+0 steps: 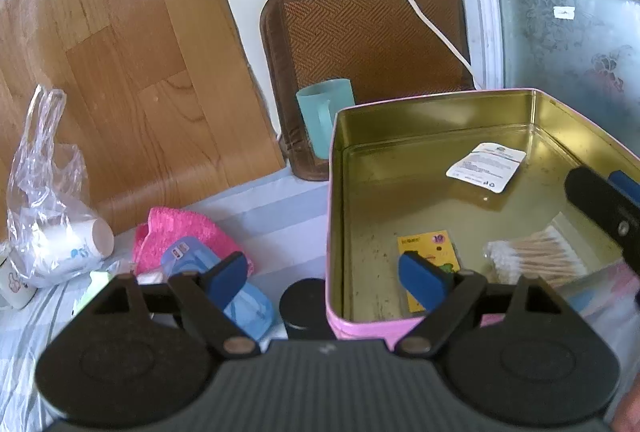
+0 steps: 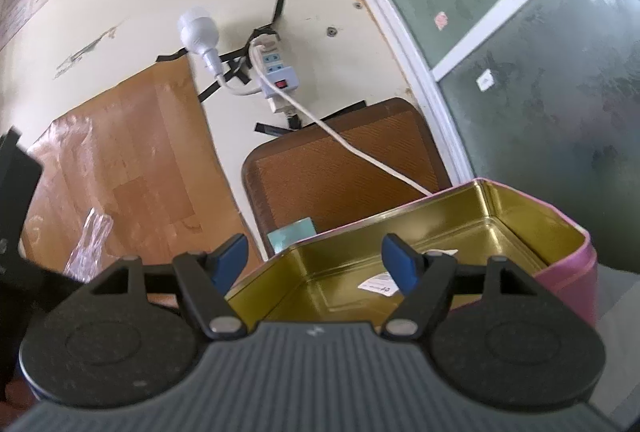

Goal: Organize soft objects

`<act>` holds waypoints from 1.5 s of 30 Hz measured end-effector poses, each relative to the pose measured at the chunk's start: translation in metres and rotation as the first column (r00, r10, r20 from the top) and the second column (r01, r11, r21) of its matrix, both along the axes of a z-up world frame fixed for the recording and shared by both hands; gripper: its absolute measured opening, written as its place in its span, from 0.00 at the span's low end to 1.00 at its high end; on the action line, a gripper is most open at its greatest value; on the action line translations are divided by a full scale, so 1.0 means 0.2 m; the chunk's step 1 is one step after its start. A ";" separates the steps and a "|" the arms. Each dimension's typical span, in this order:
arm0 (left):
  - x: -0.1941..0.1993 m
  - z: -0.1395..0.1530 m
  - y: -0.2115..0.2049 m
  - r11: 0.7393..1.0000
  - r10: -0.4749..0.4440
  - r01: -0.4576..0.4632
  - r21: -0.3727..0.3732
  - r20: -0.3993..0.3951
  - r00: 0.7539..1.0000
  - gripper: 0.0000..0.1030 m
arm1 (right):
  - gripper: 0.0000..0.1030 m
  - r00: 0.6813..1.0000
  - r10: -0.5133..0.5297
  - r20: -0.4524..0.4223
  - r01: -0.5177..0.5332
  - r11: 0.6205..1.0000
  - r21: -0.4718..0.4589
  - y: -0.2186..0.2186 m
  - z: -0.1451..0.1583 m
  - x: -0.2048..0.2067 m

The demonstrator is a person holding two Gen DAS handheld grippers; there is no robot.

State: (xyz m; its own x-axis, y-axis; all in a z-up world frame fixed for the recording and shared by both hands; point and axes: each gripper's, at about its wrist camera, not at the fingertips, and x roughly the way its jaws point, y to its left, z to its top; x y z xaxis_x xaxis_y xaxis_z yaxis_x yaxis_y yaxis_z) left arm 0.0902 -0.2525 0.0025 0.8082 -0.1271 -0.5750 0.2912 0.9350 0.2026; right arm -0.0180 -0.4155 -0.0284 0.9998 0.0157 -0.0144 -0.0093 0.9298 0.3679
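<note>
left wrist: pink towel (image 1: 188,232) beyond left gripper (image 1: 326,274)

Tin (image 1: 335,191): pink outside, gold inside. Inside it: white packet (image 1: 485,166) at 1 o'clock; yellow card (image 1: 428,246); cotton swabs (image 1: 534,256), white tips on tan sticks, at 4 o'clock. Towel (image 1: 180,230): pink. Pouch (image 1: 248,306): blue. Cup (image 1: 324,111): teal. Mat (image 1: 372,35): brown herringbone weave. Board (image 1: 116,51): wood-grain orange-brown. Table cover (image 1: 280,207): pale blue and white stripes. Finger pads (image 1: 226,276): blue on black.
</note>
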 end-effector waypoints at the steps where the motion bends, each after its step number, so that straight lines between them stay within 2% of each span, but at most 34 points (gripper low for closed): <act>1: -0.01 0.00 0.01 1.000 0.001 -0.001 -0.005 -0.002 1.000 0.83 | 0.74 1.000 -0.008 0.002 0.008 1.000 0.005 -0.01 0.00 0.00; 5: -0.05 0.05 0.10 0.999 0.005 -0.004 -0.045 0.011 1.000 0.84 | 0.74 1.000 -0.016 -0.001 0.016 1.000 0.011 -0.01 0.00 0.00; 9: -0.13 0.11 0.29 0.996 0.029 -0.027 -0.087 0.022 0.999 0.86 | 0.74 1.000 -0.028 -0.009 0.028 1.000 -0.005 0.00 0.00 0.00; 13: -0.20 0.11 0.59 0.986 0.133 -0.129 -0.108 0.037 0.990 0.87 | 0.74 0.999 -0.052 -0.001 0.052 0.997 -0.056 0.04 0.01 0.00; 16: -0.21 0.07 0.84 0.964 0.239 -0.235 -0.124 0.015 0.971 0.86 | 0.74 0.999 -0.045 -0.011 0.042 0.987 -0.157 0.13 0.03 0.00; 17: -0.21 0.05 0.92 0.952 0.278 -0.275 -0.132 0.005 0.961 0.86 | 0.74 1.000 -0.025 -0.012 0.022 0.982 -0.185 0.17 0.05 -0.01; 20: -0.19 0.00 1.15 0.920 0.353 -0.352 -0.170 -0.030 0.935 0.84 | 0.74 0.988 0.151 -0.021 -0.151 0.957 -0.248 0.35 0.15 -0.04; 22: -0.18 -0.04 1.26 0.900 0.383 -0.387 -0.201 -0.060 0.922 0.81 | 0.74 0.962 0.262 -0.076 -0.272 0.907 -0.321 0.52 0.19 -0.03; 23: -0.19 -0.05 1.32 0.889 0.394 -0.400 -0.222 -0.073 0.916 0.81 | 0.74 0.937 0.325 -0.132 -0.350 0.875 -0.335 0.62 0.20 0.01; 24: -0.20 -0.07 1.37 0.881 0.400 -0.408 -0.241 -0.081 0.913 0.81 | 0.73 0.903 0.380 -0.200 -0.426 0.850 -0.309 0.70 0.20 0.06; 25: -0.21 -0.08 1.41 0.874 0.403 -0.411 -0.258 -0.086 0.911 0.81 | 0.73 0.856 0.438 -0.274 -0.502 0.829 -0.245 0.77 0.19 0.13; 27: -0.24 -0.10 1.49 0.868 0.401 -0.409 -0.282 -0.090 0.912 0.81 | 0.65 0.778 0.513 -0.361 -0.582 0.806 -0.109 0.89 0.16 0.27; 28: -0.25 -0.11 1.54 0.866 0.396 -0.405 -0.294 -0.092 0.913 0.81 | 0.63 0.756 0.530 -0.385 -0.596 0.800 -0.069 0.95 0.15 0.32; 30: -0.27 -0.13 1.62 0.859 0.382 -0.395 -0.325 -0.106 0.918 0.82 | 0.62 0.738 0.523 -0.425 -0.583 0.813 -0.012 1.04 0.13 0.44; 32: -0.29 -0.16 1.70 0.850 0.355 -0.378 -0.366 -0.130 0.926 0.82 | 0.62 0.732 0.496 -0.467 -0.528 0.846 0.072 1.09 0.07 0.56; 34: -0.30 -0.18 1.74 0.845 0.330 -0.363 -0.394 -0.150 0.932 0.82 | 0.56 0.688 0.504 -0.523 -0.483 0.855 0.188 1.13 -0.01 0.71; 35: -0.30 -0.19 1.76 0.843 0.324 -0.358 -0.401 -0.153 0.934 0.82 | 0.35 0.661 0.511 -0.549 -0.466 0.853 0.234 1.15 -0.06 0.76; 36: -0.31 -0.19 1.77 0.843 0.317 -0.352 -0.407 -0.154 0.936 0.82 | 0.20 0.633 0.529 -0.564 -0.457 0.844 0.279 1.17 -0.10 0.78; 37: -0.32 -0.19 1.77 0.844 0.307 -0.342 -0.413 -0.152 0.940 0.82 | 0.19 0.621 0.547 -0.561 -0.443 0.836 0.324 1.17 -0.13 0.78; 39: -0.34 -0.18 1.77 0.849 0.281 -0.314 -0.426 -0.140 0.949 0.81 | 0.17 0.625 0.561 -0.543 -0.437 0.827 0.353 1.17 -0.13 0.71; 42: -0.37 -0.15 1.75 0.851 0.220 -0.253 -0.459 -0.125 0.967 0.81 | 0.16 0.650 0.549 -0.525 -0.450 0.835 0.317 1.12 -0.06 0.55; 45: -0.38 -0.14 1.67 0.850 0.121 -0.173 -0.497 -0.134 0.984 0.80 | 0.16 0.670 0.541 -0.509 -0.471 0.839 0.273 0.99 -0.01 0.31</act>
State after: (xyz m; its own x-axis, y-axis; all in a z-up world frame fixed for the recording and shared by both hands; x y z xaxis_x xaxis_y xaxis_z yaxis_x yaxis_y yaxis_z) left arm 0.0146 0.0815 -0.0259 0.7858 -0.3048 -0.5382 0.1361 0.9340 -0.3303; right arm 0.0449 -0.2170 -0.0298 0.6538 0.5536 -0.5159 -0.2328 0.7958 0.5590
